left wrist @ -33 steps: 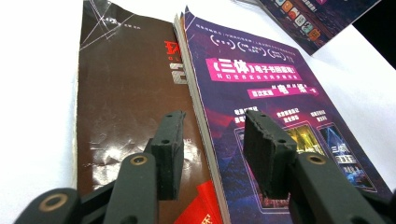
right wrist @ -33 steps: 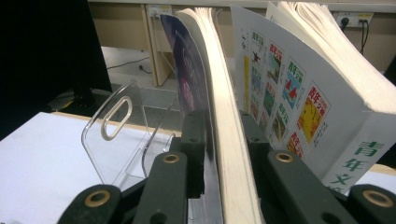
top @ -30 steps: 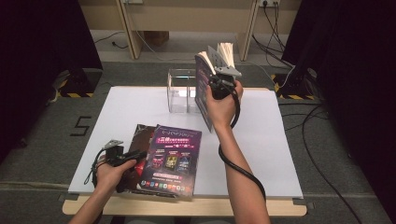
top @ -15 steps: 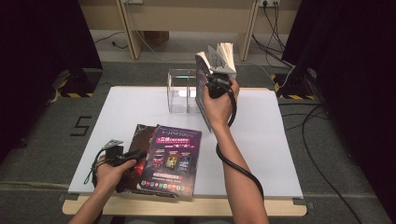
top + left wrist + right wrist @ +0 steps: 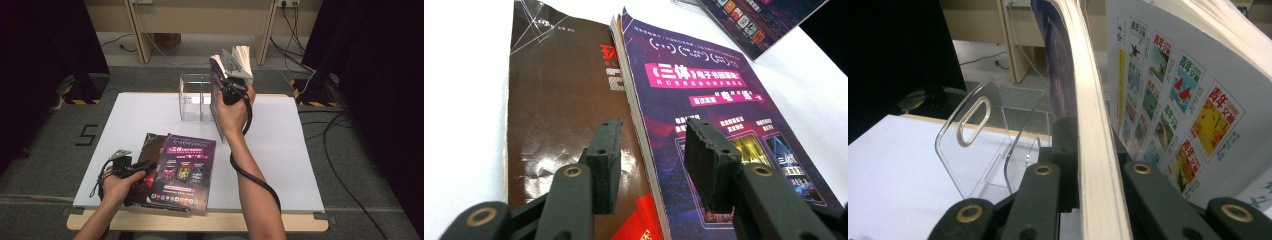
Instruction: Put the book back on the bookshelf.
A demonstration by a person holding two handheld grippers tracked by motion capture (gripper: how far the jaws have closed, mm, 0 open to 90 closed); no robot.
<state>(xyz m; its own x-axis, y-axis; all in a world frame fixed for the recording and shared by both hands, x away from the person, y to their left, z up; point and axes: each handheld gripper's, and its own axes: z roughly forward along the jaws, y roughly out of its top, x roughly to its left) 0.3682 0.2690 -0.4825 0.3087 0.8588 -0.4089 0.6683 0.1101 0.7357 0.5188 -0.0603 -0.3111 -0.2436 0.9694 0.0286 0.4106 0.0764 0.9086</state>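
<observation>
Standing a book into the clear rack looks like the step in hand. Biggest first: white table (image 5: 300,150), near edge at the person. Two books lie flat on it near that edge, the purple book (image 5: 185,172) overlapping the brown book (image 5: 150,150) beside it.

The clear rack (image 5: 195,97) sits toward the far side of the table, dividers upright. The raised book (image 5: 220,95) is held in the air just beside the rack's right end, above the table. Its long axis runs roughly vertical, covers on edge, pages fanning open at the top.

Right gripper (image 5: 1083,150): jaws have just been closing and now pinch the raised book's lower edge, pads tight on both sides. Left gripper (image 5: 651,155): jaws partly apart, nothing between them, hovering over the seam where the purple cover meets the brown one.

To do it well, I'd say: keep the book vertical, line its edge up parallel with the dividers, lower it straight into a slot. Fanned pages could snag a divider, so go in bottom edge first. The rack is light plastic, so avoid pushing it sideways.
</observation>
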